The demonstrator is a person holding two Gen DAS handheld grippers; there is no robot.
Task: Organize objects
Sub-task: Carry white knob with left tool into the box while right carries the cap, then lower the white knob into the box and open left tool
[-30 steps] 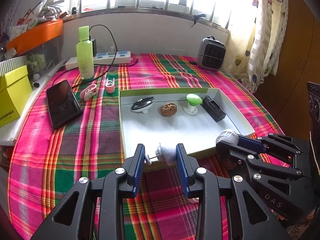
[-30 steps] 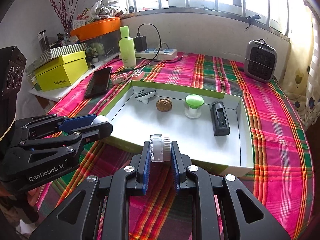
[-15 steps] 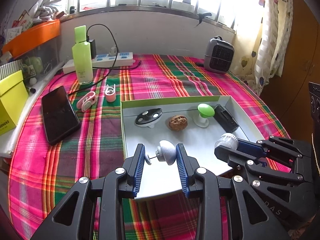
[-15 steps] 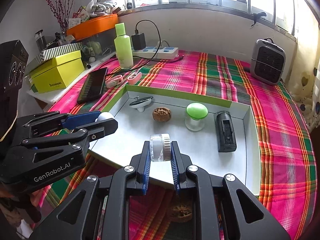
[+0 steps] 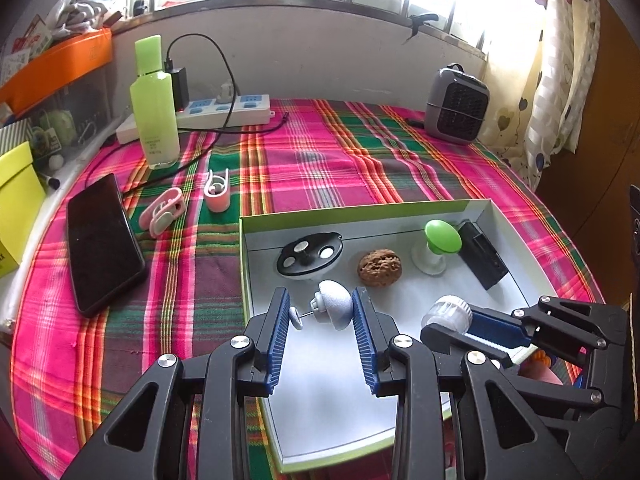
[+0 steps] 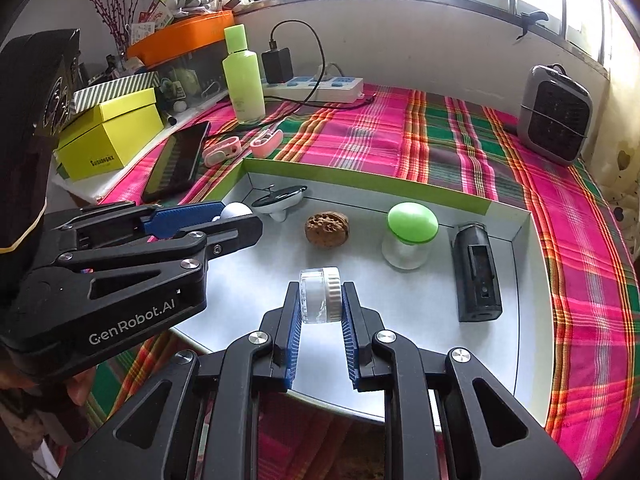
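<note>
A shallow white tray with a green rim lies on the plaid table. In it stand a black-topped suction piece, a walnut, a green-capped holder and a black rectangular device. My left gripper is shut on a small white domed piece with a pin, held over the tray's near left part. My right gripper is shut on a small clear jar with a white lid above the tray's middle.
Left of the tray lie a black phone, two pink clips, a green bottle, a power strip with a charger and a yellow box. A small grey heater stands at the far right.
Both grippers have moved forward from the tray's near edge to over its inside, each still holding its object. The things in the tray have not moved.
</note>
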